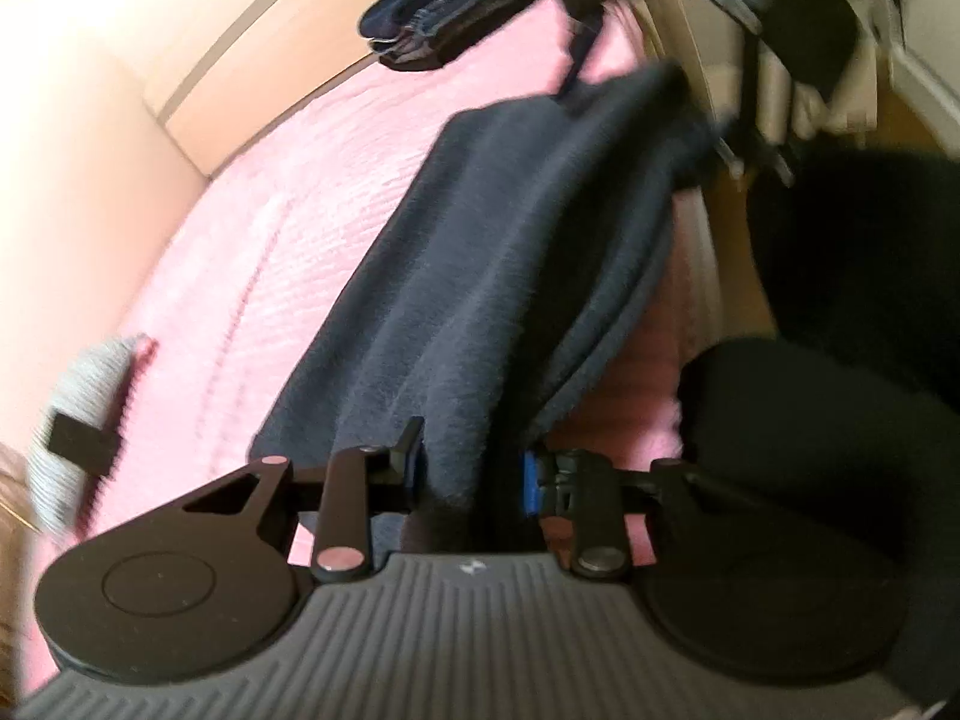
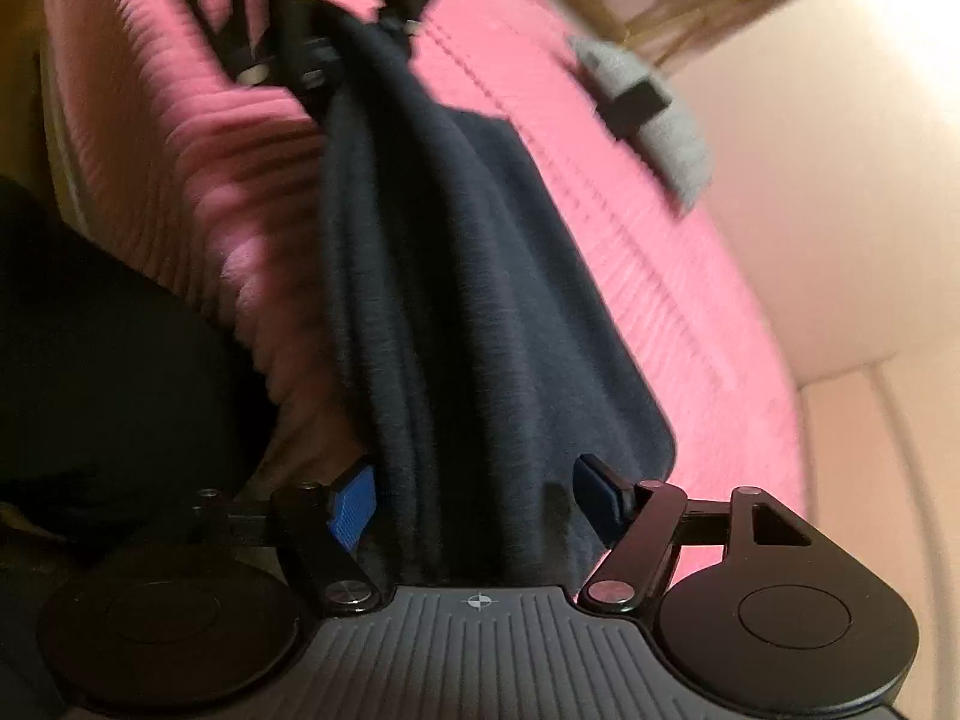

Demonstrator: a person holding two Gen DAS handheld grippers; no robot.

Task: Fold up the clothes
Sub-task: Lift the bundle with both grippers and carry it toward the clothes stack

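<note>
A dark navy garment (image 1: 510,252) lies stretched in a long band on the pink bedspread (image 1: 270,252). In the left wrist view my left gripper (image 1: 474,474) is shut on the near end of it, with fabric bunched between the pads. The right wrist view shows the same garment (image 2: 480,300) running away from my right gripper (image 2: 477,498). That gripper stands open, its blue pads wide apart with loose folds of fabric between them. The far end of the band reaches the left gripper's dark, blurred frame (image 2: 300,42).
A grey folded item with a black tag (image 2: 654,114) lies on the bedspread (image 2: 630,240) near the pale wall. A folded dark pile (image 1: 432,12) sits at the far edge of the bed. The person's dark clothing (image 1: 810,420) stands beside the bed edge.
</note>
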